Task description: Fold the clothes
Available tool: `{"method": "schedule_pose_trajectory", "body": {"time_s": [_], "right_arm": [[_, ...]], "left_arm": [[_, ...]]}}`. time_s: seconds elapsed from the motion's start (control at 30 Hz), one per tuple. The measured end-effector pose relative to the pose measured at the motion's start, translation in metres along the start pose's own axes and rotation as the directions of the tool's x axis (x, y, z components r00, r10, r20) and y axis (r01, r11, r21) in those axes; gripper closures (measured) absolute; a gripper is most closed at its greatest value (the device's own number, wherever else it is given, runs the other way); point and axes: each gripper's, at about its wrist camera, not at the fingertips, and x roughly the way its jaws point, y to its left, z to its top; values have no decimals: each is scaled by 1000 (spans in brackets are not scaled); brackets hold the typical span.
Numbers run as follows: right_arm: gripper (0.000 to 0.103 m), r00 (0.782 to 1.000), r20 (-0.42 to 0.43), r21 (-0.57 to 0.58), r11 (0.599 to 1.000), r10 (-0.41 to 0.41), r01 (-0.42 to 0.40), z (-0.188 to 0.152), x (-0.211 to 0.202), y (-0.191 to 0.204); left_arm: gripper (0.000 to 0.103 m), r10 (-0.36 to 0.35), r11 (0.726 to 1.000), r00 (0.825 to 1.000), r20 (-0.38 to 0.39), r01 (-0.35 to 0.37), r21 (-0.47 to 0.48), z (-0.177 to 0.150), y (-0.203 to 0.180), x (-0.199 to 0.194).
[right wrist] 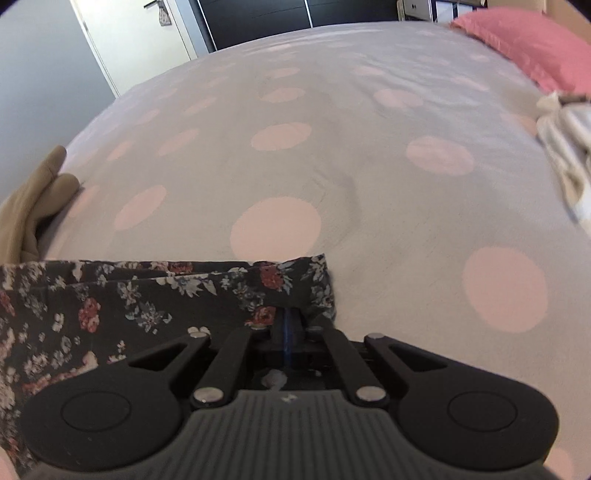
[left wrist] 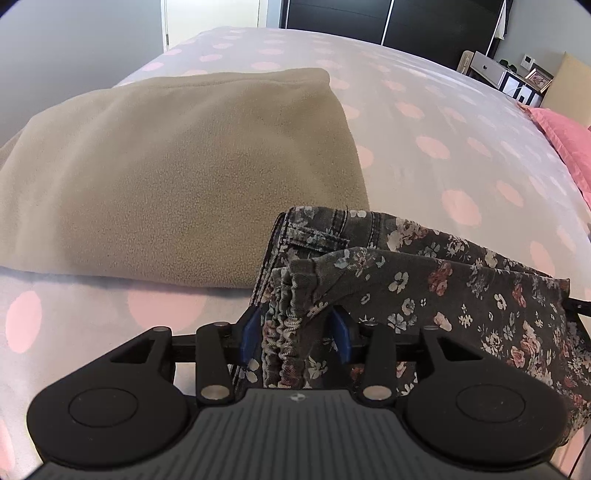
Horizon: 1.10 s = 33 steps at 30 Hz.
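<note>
A dark floral garment [left wrist: 424,280] lies folded on the polka-dot bed cover [left wrist: 443,129]. In the left wrist view its bunched elastic waistband stands between the blue pads [left wrist: 251,332] of my left gripper [left wrist: 295,332]. The jaws are parted and a slim gap shows beside the right pad, so this gripper is open around the cloth. In the right wrist view the floral garment [right wrist: 147,295] stretches off to the left. My right gripper [right wrist: 289,314] is shut at its right corner, and the cloth folds over the fingertips and hides them.
A folded beige fleece [left wrist: 184,177] lies just beyond the garment on the left; its edge, the beige fleece [right wrist: 33,206], shows in the right view. A pink pillow [right wrist: 528,48] and a pale heap of clothes [right wrist: 565,147] sit at the bed's right. Dark wardrobe doors [left wrist: 388,22] stand behind the bed.
</note>
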Motion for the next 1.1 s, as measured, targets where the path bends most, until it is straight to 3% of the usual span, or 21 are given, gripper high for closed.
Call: {"method": "schedule_pose_trajectory", "body": {"time_s": [0.13,0.2,0.33,0.43,0.5,0.6,0.67,0.77,0.97,1.1], "right_arm": [[101,993,-28,79,990,-112,114,6,-9,-34],[98,999,-16,111,992,-51,53,6,-23,-47],[97,998,2,48,997,62,-62,5,-63,-25],[97,988,-29,1,988,154,-154,-10,-95,-4],[97,985,-54,-32,985,165,-167,-28,-109,4],[97,978,-122,-27,985,168,-172,-49,-105,1],[100,977,-172,-18,991,129,-134,-62,-82,-7],[103,964,-203,80,984,170,-157,-77,-65,-27],[103,964,-221,20,989,149,-149,-78,-79,-20],[103,949,-272,54,987,159,-150,-78,-91,-26]], "left_arm": [[64,-3,1000,1000,10,3,14,1,-5,-5],[63,8,999,1000,21,-8,31,1,-7,-7],[62,22,999,999,32,-23,35,1,-11,-9],[62,30,999,999,28,-32,43,0,-15,-11],[62,36,998,999,28,-37,56,-2,-18,-14],[62,46,996,998,32,-48,77,-6,-24,-21],[62,44,996,999,26,-46,80,-9,-25,-24],[62,50,995,999,19,-52,87,-15,-30,-32],[62,36,988,999,12,-38,150,-29,-49,-49],[62,11,981,1000,-3,-10,192,-43,-68,-61]]}}
